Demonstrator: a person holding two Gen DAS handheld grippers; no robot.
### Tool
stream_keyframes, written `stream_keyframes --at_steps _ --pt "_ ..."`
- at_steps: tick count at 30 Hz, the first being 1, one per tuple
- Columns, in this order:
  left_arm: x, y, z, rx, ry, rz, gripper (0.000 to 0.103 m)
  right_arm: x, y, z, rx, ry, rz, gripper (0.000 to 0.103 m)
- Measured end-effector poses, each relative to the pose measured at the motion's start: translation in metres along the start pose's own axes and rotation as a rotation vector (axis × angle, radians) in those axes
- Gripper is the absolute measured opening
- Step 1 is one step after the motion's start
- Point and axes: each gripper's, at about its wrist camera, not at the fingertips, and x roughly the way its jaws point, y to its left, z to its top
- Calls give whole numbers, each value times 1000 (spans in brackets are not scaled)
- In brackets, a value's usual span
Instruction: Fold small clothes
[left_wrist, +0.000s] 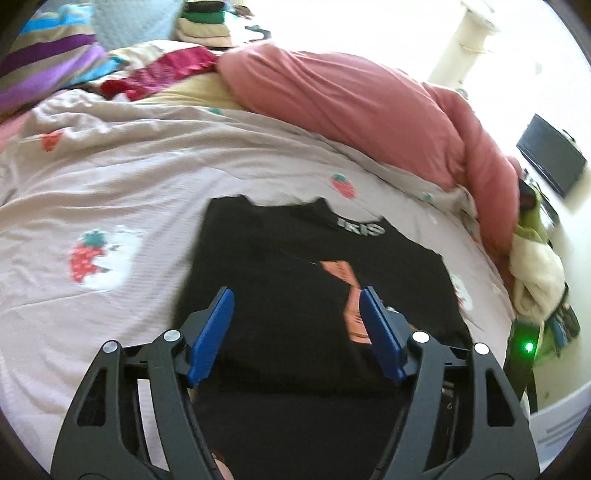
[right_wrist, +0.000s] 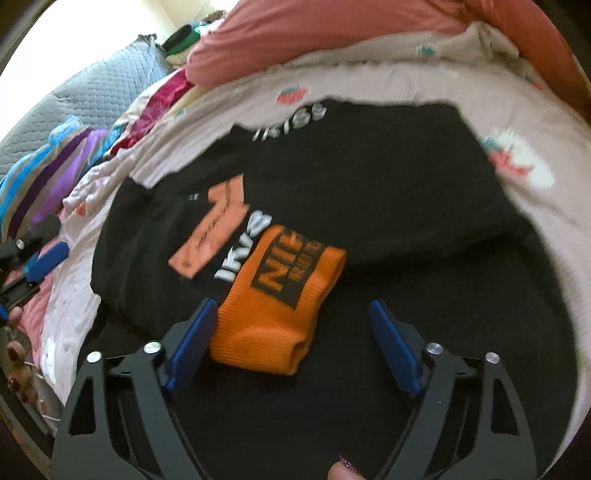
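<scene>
One black garment (right_wrist: 369, 192) flat on strawberry bedsheet (left_wrist: 147, 177), orange cuff (right_wrist: 280, 295) uppermost.

A bed (left_wrist: 110, 177) is covered by a pale sheet (right_wrist: 388, 85) printed with strawberries. A black shirt (left_wrist: 280, 266), folded into a rough rectangle, is laid flat on the sheet, with 1 orange patch shown on its upper face. An orange knitted piece (right_wrist: 273, 302) is seen on the black cloth in the right wrist view. A pink duvet (left_wrist: 354, 103) is heaped along the far side, and striped and red cloths (left_wrist: 55, 59) are piled at the far left corner.
</scene>
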Motion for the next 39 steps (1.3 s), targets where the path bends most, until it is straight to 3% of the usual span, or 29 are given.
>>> stream_keyframes --at_steps 1,2,5,6,14,19,29,39 --pt "-2 6 0 -16 -4 11 63 1 3 -1 -13 -9 13 64" --pt "-3 10 0 -26 -6 15 63 1 6 -1 -20 -9 30 45" --pt "-8 25 1 -72 -17 31 63 -5 14 4 -67 -37 10 11" --pt "-9 28 1 -82 -21 34 64 -9 14 6 -74 -49 17 9" --pt "-17 47 4 -144 -45 49 64 -50 27 42 -203 -193 40 7" --pt "-17 47 1 -149 -52 49 64 -75 17 69 -250 -294 -8 7" --pt "1 24 1 -64 -18 56 64 -51 -27 68 -182 -230 -116 7" --pt "28 -11 4 41 21 49 64 -45 -40 54 -160 -204 -188 11"
